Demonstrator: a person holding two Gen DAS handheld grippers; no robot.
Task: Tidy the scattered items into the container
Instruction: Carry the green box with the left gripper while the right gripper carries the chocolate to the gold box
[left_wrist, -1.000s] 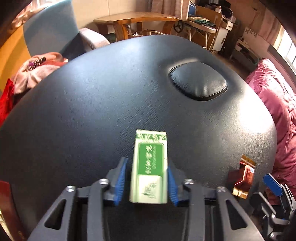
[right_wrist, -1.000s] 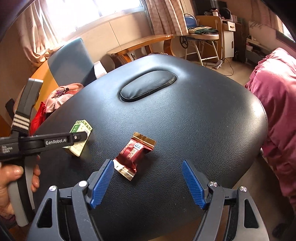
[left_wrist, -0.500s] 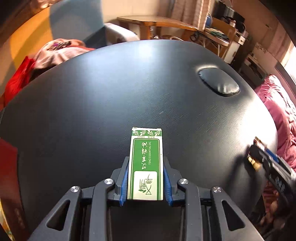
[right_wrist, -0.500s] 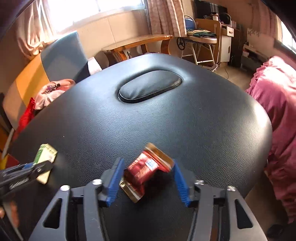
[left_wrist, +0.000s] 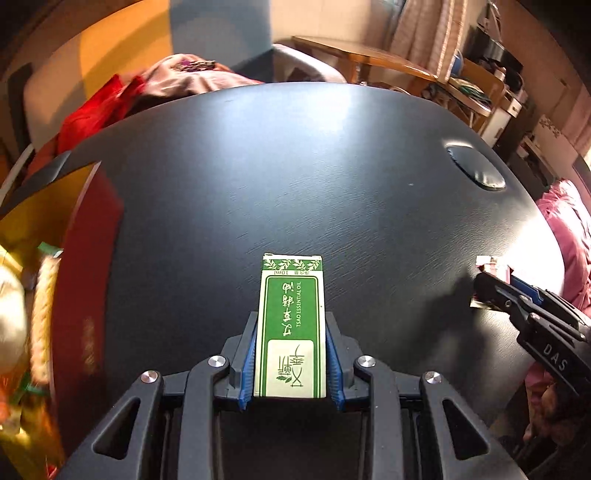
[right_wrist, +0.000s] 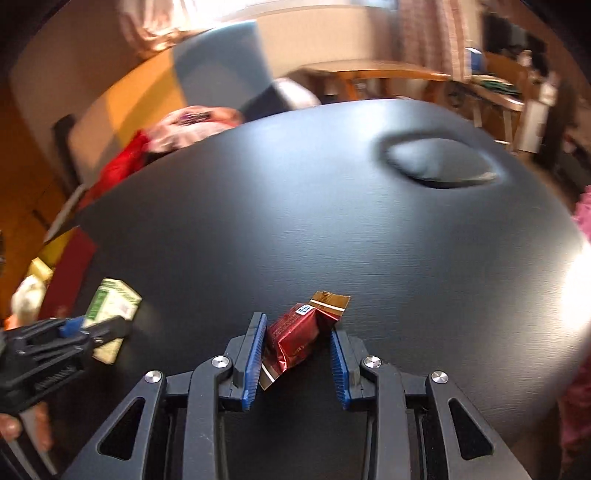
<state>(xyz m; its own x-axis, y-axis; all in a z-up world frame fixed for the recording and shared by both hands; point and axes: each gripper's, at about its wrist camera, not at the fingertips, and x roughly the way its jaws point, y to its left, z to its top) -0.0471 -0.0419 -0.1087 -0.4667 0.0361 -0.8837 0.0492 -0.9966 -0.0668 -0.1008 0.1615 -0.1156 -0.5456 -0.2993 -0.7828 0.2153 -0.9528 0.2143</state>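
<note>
Two items are lifted for the red container (left_wrist: 88, 280) at the left. The left gripper (left_wrist: 290, 354) clamps the green box (left_wrist: 291, 328); the right gripper (right_wrist: 297, 354) is closing its jaws around the red candy wrapper (right_wrist: 295, 339) above the black table (right_wrist: 332, 221).

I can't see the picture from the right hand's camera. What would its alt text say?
A right gripper with blue pads, jaws closing around a red and gold foil candy wrapper, over a black padded table. At far left, the left gripper holds a small green and white box near a red container at the table's edge.
</note>
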